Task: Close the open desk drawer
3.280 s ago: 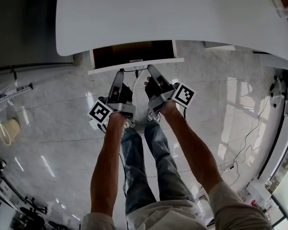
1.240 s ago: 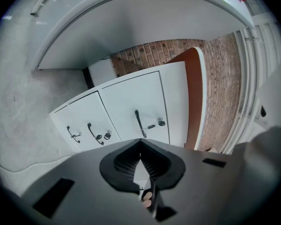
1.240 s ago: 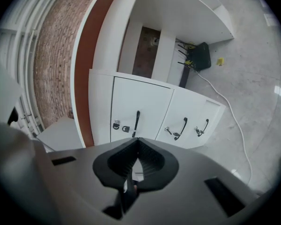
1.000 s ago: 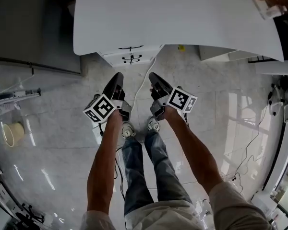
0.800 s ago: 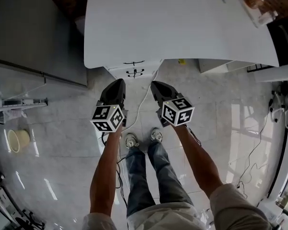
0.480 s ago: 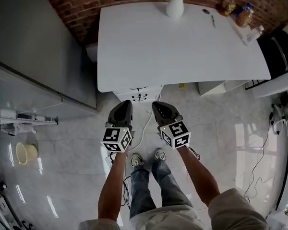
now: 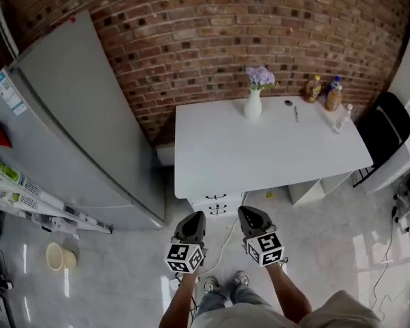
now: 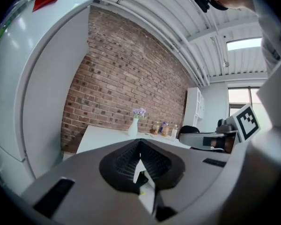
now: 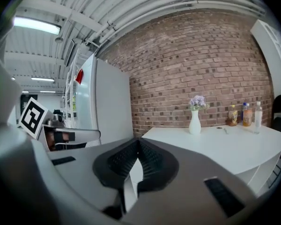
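A: Where is the drawer?

B: The drawer (image 7: 217,204) is under the near edge of the white surface (image 7: 260,152). It looks pushed all the way in.

A: What about the grippers?

B: The left gripper (image 7: 194,217) and the right gripper (image 7: 247,212) are both squeezed together, with nothing in them. The drawer is at 1 o'clock from the left one and 11 o'clock from the right one. It's about as near to each. Its front runs from 9 to 3 o'clock. I think the job is done.

Left tool (image 7: 195,216) and right tool (image 7: 245,211) are closed, side by side.
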`<state>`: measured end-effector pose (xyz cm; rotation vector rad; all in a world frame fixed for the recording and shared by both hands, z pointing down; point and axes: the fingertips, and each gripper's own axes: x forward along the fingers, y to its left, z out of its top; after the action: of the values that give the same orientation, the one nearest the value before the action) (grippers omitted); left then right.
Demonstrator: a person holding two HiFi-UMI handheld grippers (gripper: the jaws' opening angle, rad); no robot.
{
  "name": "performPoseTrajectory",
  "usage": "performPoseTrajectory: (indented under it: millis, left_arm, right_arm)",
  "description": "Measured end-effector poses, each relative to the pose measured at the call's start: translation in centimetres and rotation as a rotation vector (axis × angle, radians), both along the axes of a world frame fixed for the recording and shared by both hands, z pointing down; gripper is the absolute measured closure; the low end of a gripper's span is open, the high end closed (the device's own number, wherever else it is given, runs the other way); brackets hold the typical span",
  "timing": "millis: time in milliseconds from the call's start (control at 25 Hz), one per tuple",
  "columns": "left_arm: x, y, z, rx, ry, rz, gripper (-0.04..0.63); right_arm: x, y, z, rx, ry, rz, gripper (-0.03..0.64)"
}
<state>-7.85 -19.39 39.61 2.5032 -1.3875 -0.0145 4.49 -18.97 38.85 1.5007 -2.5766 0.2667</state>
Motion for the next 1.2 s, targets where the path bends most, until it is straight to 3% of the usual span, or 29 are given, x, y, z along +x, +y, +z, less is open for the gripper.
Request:
performPoseTrajectory:
  millis: [440,1200]
  left_arm:
    - [-1.9,6.3,-8.4,0.072,-0.06,-0.013,0.583]
    - [-4.1,7.2,-8.5,0.099,-0.124,-0.079,0.583]
  right_arm:
    - [2.2,6.5,-8.8,0.067,0.031,0.047,0.6]
    - [1.0,8.1,-8.8,0.06,0.026,0.056,0.6]
